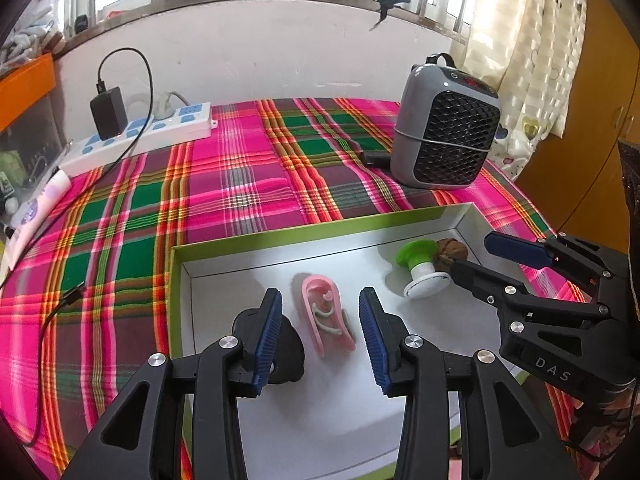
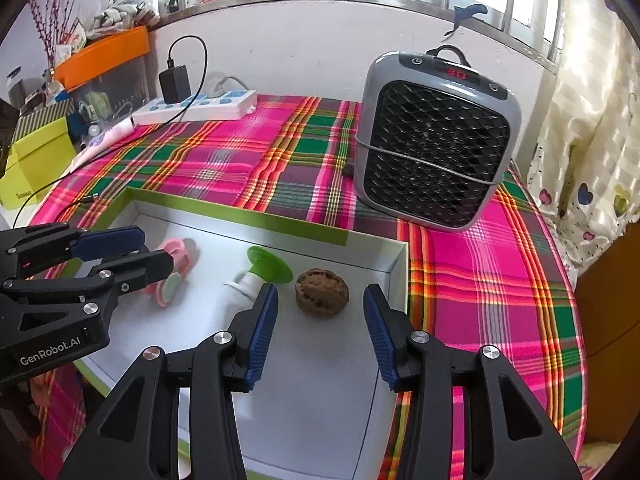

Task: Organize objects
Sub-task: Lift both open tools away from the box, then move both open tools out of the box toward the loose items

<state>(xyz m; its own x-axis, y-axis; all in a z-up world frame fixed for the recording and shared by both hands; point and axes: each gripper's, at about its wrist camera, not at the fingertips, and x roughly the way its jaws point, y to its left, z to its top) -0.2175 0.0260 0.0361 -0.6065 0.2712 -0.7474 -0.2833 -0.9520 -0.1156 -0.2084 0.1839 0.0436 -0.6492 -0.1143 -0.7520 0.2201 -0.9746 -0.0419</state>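
A shallow white box with a green rim (image 1: 280, 236) (image 2: 240, 212) lies on the plaid cloth. Inside it are a pink toy shoe (image 1: 326, 316) (image 2: 176, 252), a green-and-white suction knob (image 1: 418, 266) (image 2: 264, 268), a brown walnut (image 1: 450, 254) (image 2: 322, 290) and a black object (image 1: 288, 344) behind my left finger. My left gripper (image 1: 320, 320) is open and empty, its jaws astride the pink shoe just above it. My right gripper (image 2: 320, 312) is open and empty, with the walnut between its fingertips; it also shows in the left wrist view (image 1: 472, 256).
A grey fan heater (image 1: 444, 128) (image 2: 434, 140) stands behind the box at the right. A white power strip (image 1: 140, 136) (image 2: 196, 108) with a black charger and cable lies at the back left. A curtain (image 2: 580, 128) hangs at the right. A yellow-green box (image 2: 36, 160) is off the table's left.
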